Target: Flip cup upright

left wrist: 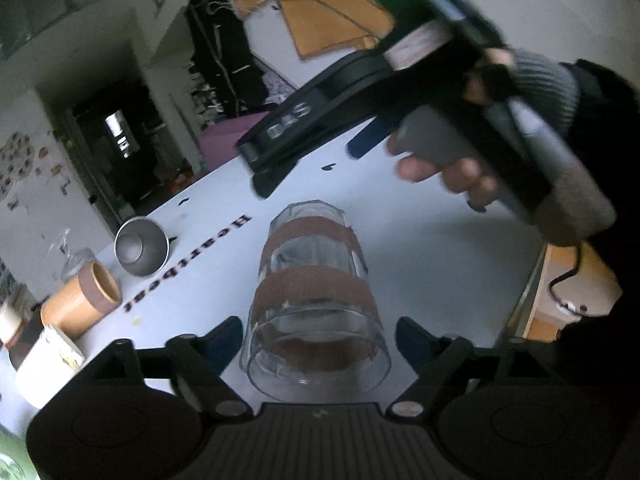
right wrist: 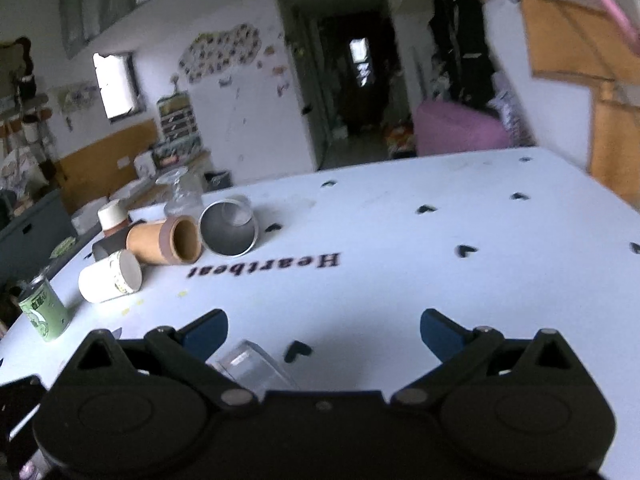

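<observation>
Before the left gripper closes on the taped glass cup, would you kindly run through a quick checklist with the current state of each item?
1. Left gripper open: ok, the jaws stand wide apart.
2. Glass cup between the jaws: ok, it lies on its side, centred, mouth toward the camera.
3. Contact with the cup: cannot tell, the fingertips appear just clear of the glass.
4. Right gripper out of the way: ok, open and empty, held above the table.
5. Room to stand the cup up: ok, the steel cup and cardboard tube lie well aside.
</observation>
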A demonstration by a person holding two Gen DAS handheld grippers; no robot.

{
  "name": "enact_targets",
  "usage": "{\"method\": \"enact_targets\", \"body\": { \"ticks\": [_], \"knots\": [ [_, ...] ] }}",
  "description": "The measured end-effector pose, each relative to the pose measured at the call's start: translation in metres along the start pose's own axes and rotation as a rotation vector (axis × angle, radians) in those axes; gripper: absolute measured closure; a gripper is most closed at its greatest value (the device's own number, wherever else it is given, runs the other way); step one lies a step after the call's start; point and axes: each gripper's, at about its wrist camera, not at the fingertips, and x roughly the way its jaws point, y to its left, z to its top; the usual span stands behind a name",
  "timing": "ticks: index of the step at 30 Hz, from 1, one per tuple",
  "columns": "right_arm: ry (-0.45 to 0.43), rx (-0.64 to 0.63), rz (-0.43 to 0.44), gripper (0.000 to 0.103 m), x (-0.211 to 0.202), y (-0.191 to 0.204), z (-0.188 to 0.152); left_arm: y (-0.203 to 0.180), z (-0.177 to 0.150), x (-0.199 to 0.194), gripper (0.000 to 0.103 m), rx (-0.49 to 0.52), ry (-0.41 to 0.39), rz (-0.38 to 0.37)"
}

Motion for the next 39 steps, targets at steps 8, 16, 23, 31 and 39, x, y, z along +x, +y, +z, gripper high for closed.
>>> {"method": "enact_targets", "body": {
  "ticks": [8, 16, 23, 31, 39],
  "knots": [
    [0.143, -0.133, -0.018, 0.0, 0.045, 0.018, 0.001, 0.01, -0.012, 0.0, 0.017, -0.11, 0.011, 0.035],
    [0.132, -0.083, -0.053, 0.0, 0.018, -0.018, -0.008, 0.047, -0.028, 0.0, 0.018, -0.305, 0.022, 0.173],
    [0.182, -0.021, 0.005, 0.0, -0.015, -0.036, -0.03, 0.073, -0.024, 0.025, 0.018, -0.442, 0.03, 0.205],
    [0.189, -0.014, 0.077, 0.0, -0.039, -0.026, -0.046, 0.084, -0.016, 0.039, 0.018, -0.526, -0.009, 0.168],
    [0.139, 0.098, 0.106, 0.0, -0.048, -0.046, -0.034, 0.074, -0.021, 0.028, 0.018, -0.535, -0.02, 0.136]
  ]
}}
